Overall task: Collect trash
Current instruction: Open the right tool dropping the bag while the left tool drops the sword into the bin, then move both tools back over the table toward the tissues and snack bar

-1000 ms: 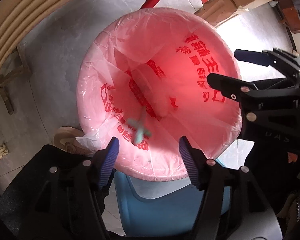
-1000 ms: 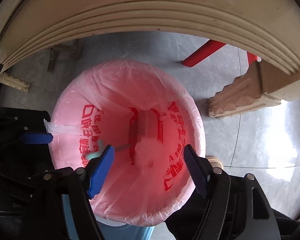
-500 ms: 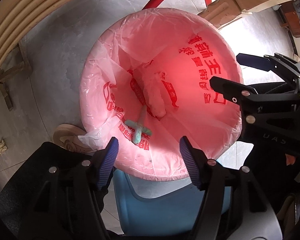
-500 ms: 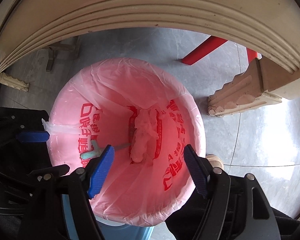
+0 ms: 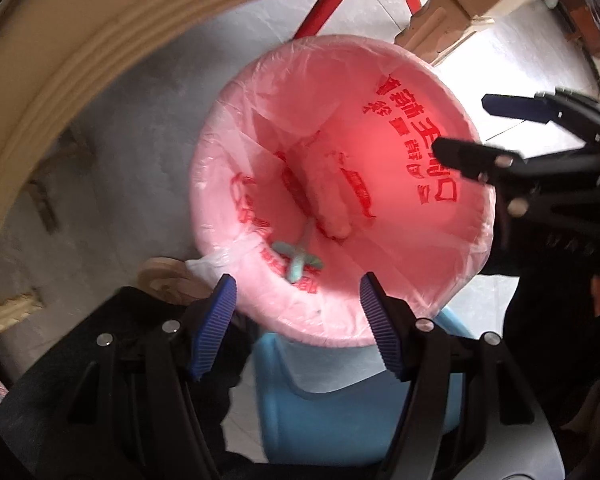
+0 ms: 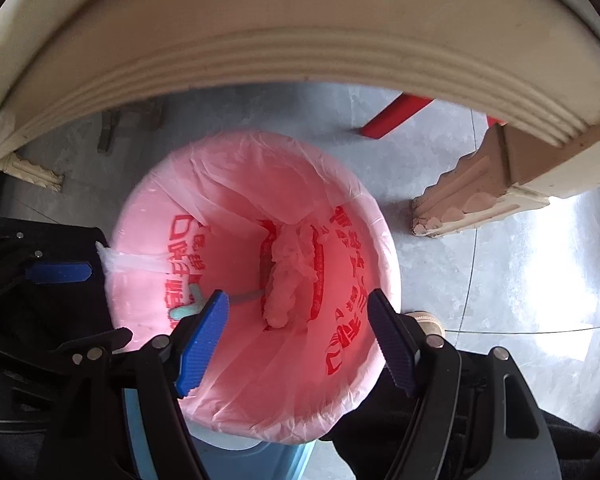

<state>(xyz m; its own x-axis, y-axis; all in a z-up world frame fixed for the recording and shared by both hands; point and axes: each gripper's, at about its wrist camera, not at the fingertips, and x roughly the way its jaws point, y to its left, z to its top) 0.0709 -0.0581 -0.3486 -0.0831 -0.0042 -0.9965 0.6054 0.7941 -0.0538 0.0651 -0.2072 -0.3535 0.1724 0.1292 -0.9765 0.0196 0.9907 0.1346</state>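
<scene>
Two pieces of trash lie inside the bin [image 6: 364, 392], which is lined with a pink bag [image 5: 412, 240] printed in red characters. One is a crumpled tissue [image 6: 288, 276], an elongated wad resting down in the fold of the bag near the middle; in the right wrist view its long axis runs roughly from the far side toward the camera, slightly tilted. The other is a small pale-green plastic piece [image 5: 298, 260] with a crossbar and a thin stem, lying on the sloping bag wall nearer the left tool; its stem points in toward the tissue, and its crossbar end lies toward the rim.

Both tools hang over the bin mouth with nothing between their fingers. The left tool [image 5: 296, 320] is spread wide, and the right tool [image 6: 300, 344] likewise gapes, empty.

By the look of them, the tissue would be very light, soft and easily squashed, best pinched across its middle. The green piece looks stiff, light and a little slick; I would take it across the stem just behind the crossbar. The bag itself is thin and slippery, and likely to bunch up or tear if caught in the fingers.

The bin stands on a grey floor [image 6: 500, 280], under the curved edge of a cream desk [image 6: 300, 40].
</scene>
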